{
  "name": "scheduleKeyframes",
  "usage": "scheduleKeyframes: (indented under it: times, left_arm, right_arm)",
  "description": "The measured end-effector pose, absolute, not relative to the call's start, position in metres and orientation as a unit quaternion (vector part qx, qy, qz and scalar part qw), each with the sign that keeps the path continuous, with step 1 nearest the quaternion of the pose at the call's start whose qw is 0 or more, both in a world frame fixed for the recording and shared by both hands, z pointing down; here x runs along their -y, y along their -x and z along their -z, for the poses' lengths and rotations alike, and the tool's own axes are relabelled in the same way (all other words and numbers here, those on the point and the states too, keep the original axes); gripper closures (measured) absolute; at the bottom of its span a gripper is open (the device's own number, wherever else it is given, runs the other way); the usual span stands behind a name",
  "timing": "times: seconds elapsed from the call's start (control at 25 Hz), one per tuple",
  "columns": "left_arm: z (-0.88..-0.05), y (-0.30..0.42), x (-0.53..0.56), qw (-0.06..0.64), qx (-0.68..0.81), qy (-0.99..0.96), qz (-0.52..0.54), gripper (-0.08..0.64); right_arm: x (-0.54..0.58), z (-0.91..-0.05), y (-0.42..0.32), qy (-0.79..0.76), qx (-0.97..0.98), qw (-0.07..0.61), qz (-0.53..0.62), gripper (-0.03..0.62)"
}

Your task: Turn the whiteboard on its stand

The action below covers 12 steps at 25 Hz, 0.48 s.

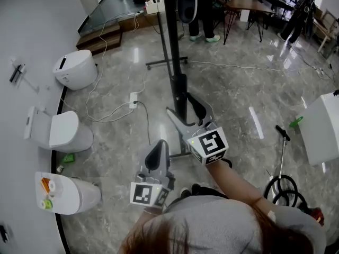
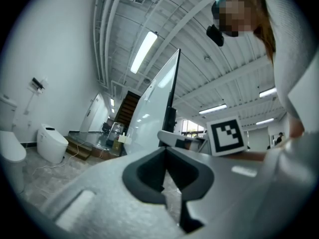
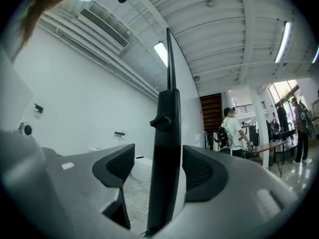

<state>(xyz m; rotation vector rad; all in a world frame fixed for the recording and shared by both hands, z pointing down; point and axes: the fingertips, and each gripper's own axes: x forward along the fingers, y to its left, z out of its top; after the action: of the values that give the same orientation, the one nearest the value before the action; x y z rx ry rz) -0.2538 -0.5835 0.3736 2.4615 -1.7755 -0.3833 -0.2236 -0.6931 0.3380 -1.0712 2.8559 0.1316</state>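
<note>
The whiteboard [image 1: 168, 30] stands edge-on in front of me, a thin panel in a black frame on a black stand post [image 1: 180, 91]. My right gripper [image 1: 180, 105] is open, with its jaws on either side of that post. In the right gripper view the post [image 3: 167, 133] rises between the two pads [image 3: 117, 166] with a gap on each side, neither pad touching it. My left gripper [image 1: 158, 148] hangs lower and nearer to me, shut and empty. In the left gripper view the board's white face [image 2: 152, 108] leans above the left gripper [image 2: 164, 152].
Three white toilets [image 1: 66, 131] line the left wall. A power strip [image 1: 133, 99] with cables lies on the marble floor near the stand's foot [image 1: 167, 63]. A hose tool [image 1: 283, 179] and a white box [image 1: 323, 126] are at the right. People stand by a table [image 1: 249, 4] at the back.
</note>
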Motion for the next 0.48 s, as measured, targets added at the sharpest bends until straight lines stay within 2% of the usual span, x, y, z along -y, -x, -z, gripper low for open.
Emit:
scheduleKeyframes:
  times: [0.36,0.48]
  left_arm:
    - [-0.377,0.272,0.578,0.040,0.600,-0.791,0.114,0.557]
    - [-0.377,0.280,0.574,0.040,0.607,-0.786,0.113,0.557]
  right_arm:
    - [0.737,-0.354,0.254,0.376,-0.925,0.045,-0.026,0.295]
    - [0.750,-0.357,0.254,0.387,-0.920,0.052,-0.029,0.345]
